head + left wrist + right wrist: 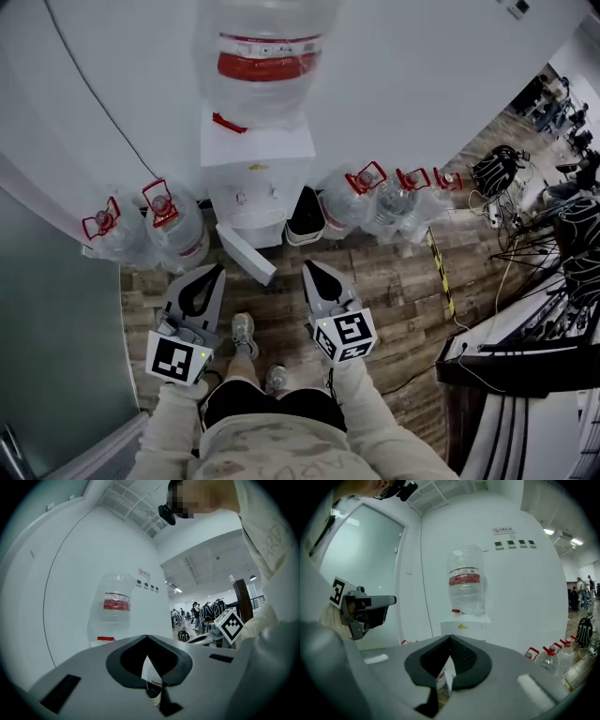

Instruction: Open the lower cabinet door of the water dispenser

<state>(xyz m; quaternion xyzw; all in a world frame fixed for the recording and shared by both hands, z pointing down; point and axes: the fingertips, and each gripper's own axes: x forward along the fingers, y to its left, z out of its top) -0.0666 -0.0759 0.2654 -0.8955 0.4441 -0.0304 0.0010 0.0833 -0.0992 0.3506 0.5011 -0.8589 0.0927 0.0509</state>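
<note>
Water dispenser (258,178) at the wall edge of the wood floor (394,291), big bottle (267,56) upturned on top, spare jugs (178,230) along the wall on either side. Lower cabinet door (247,254) at its base, apparently already swung out at an angle, free edge towards the feet.

Handling, by judgement: thin stiff panel on a hinge, light, smooth-faced and likely slippery to pinch flat. Best taken at the free edge or any pull on it, hooked rather than squeezed. Gentle pull only; cabinet looks top-heavy under that bottle.

Left gripper (217,270) closed with nothing between the jaws; right gripper (309,267) the same, closed and empty. Both held out side by side, roughly level, aimed at the dispenser, one on each side of the door's free edge and touching nothing.
</note>
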